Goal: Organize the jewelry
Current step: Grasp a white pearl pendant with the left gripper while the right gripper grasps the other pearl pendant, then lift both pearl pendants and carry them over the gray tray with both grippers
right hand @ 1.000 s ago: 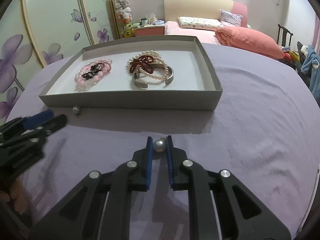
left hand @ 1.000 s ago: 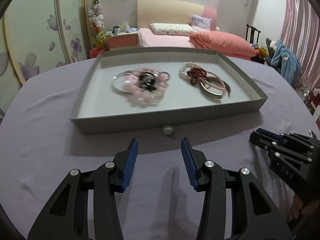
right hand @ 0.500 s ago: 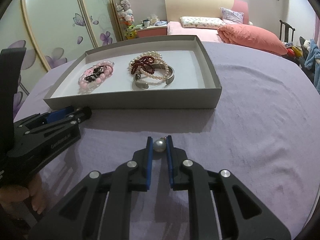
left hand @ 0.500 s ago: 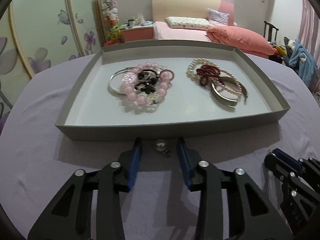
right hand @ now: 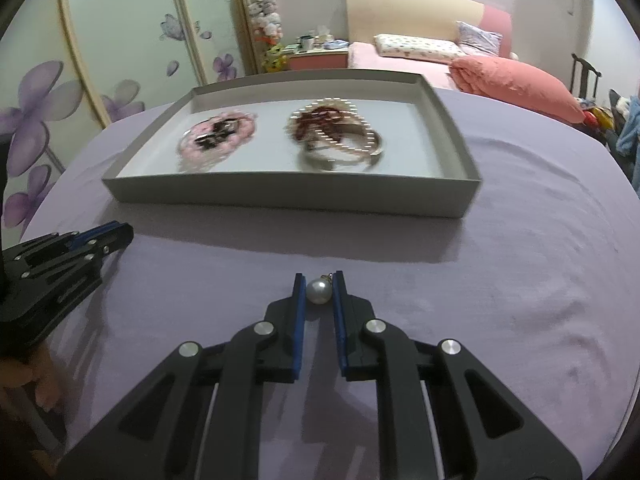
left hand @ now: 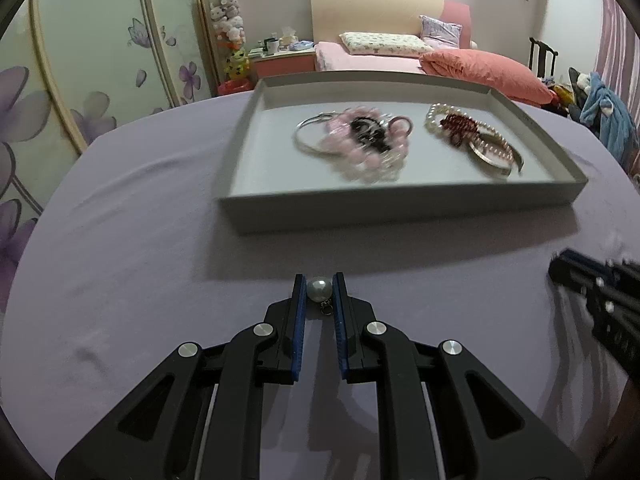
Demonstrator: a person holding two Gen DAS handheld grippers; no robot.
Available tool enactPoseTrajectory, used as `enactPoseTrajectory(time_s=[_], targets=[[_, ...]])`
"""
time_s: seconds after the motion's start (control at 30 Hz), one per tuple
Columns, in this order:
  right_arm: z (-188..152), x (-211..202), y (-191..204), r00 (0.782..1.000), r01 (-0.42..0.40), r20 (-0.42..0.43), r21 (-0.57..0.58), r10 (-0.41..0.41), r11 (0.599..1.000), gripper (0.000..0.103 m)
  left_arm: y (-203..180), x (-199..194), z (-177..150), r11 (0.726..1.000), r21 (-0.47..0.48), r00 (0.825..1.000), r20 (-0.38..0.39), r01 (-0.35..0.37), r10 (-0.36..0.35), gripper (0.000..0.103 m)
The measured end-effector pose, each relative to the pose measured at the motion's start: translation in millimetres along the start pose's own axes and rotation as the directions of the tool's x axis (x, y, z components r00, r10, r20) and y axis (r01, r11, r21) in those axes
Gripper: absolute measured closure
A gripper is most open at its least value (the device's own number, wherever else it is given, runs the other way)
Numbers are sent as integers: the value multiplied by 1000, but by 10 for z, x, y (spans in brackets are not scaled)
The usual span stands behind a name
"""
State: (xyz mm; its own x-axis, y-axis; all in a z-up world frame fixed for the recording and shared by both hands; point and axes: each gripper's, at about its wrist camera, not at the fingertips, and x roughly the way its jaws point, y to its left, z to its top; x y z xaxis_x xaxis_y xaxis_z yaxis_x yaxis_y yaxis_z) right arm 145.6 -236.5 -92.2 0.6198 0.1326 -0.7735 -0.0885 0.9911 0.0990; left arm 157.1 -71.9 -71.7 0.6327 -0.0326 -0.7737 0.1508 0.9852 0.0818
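In the left wrist view, my left gripper (left hand: 319,280) has its jaws closing on a pearl earring (left hand: 319,289) with a small metal hook; both blue pads touch it just above the purple cloth. In the right wrist view, my right gripper (right hand: 319,280) is shut on a second pearl earring (right hand: 319,291). Beyond both lies the grey tray (left hand: 400,210). It holds a pile of pink bead bracelets (left hand: 360,140) on the left and a white pearl strand with red beads and a metal bangle (left hand: 468,132) on the right. Each gripper shows at the edge of the other's view.
A round table under a purple cloth (right hand: 520,280) carries everything. The tray's front wall (right hand: 288,192) stands between the grippers and the jewelry. A bed with pink pillows (left hand: 480,68) and a flowered wardrobe (left hand: 80,80) lie behind the table.
My left gripper moved up to the earring in front of the tray, closed around it and drew back from the tray with it. The right gripper kept its earring.
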Motion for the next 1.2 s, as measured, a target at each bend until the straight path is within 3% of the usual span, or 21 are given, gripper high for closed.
enactPoseTrajectory(time_s=[0.93,1.2], targets=[[-17,0,107,1000,3,0,-14,-3,1000,89,94,-25,-38,1000,-6,1000,0,15,-15,87],[-11,5,47,1000,-12,4,31,12,999,89,105,-30,-31,999,-13,1000,1,29,-29,89]])
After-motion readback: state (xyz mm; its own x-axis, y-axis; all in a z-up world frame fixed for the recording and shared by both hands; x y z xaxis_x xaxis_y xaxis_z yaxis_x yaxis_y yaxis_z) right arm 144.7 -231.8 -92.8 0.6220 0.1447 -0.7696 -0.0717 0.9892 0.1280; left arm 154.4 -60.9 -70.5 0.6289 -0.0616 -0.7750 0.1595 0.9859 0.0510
